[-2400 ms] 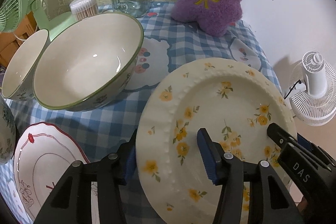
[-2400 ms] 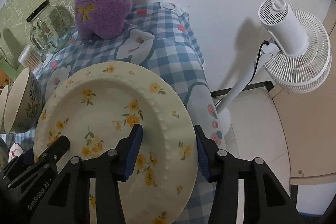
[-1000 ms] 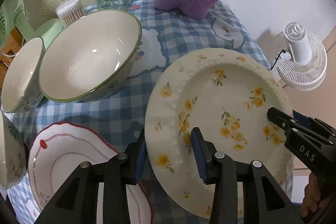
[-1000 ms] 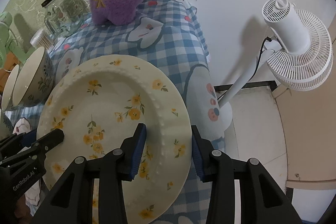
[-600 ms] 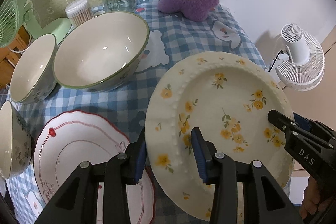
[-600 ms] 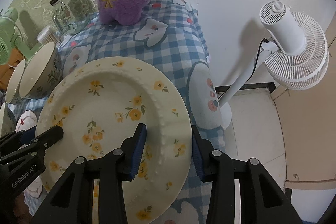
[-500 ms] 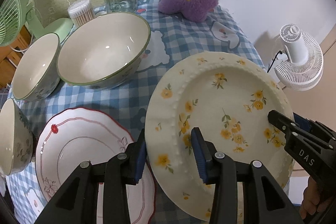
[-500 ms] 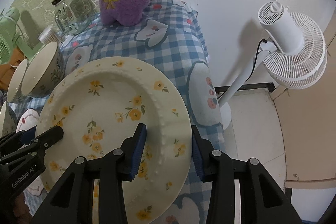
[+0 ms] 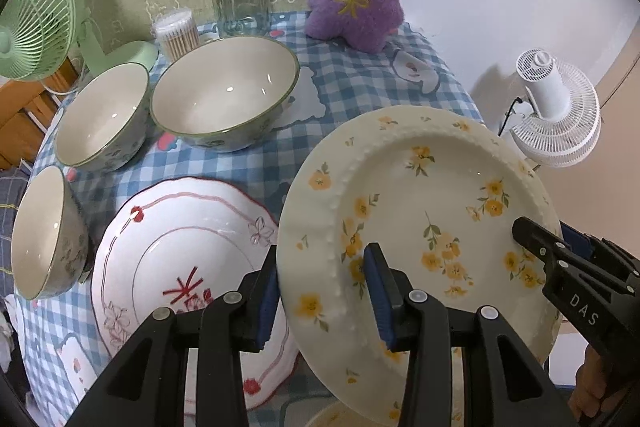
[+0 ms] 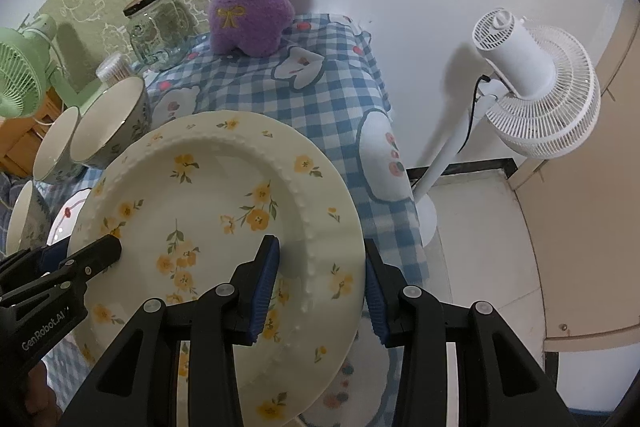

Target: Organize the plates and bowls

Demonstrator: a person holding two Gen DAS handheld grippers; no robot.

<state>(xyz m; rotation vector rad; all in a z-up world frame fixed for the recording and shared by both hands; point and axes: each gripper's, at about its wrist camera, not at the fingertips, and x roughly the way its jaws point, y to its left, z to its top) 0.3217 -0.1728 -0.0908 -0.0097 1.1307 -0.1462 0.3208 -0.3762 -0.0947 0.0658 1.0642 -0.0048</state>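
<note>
Both grippers are lifting the yellow plate (image 9: 424, 223) higher and nearer than a second ago, so more of the table (image 9: 360, 87) is showing beneath it. Left gripper (image 9: 324, 291) is clamping the plate's left rim, jaws partly closed with one pad above and one under the rim. Right gripper (image 10: 322, 285) is gripping the right rim the same way. That plate is hanging tilted above the table's near right part, and another pale dish is peeking out under its near edge. Just left, a red-trimmed plate (image 9: 180, 251) is lying flat. Three bowls are sitting farther left: big bowl (image 9: 224, 99), middle bowl (image 9: 102, 117), small bowl (image 9: 44, 233).
</note>
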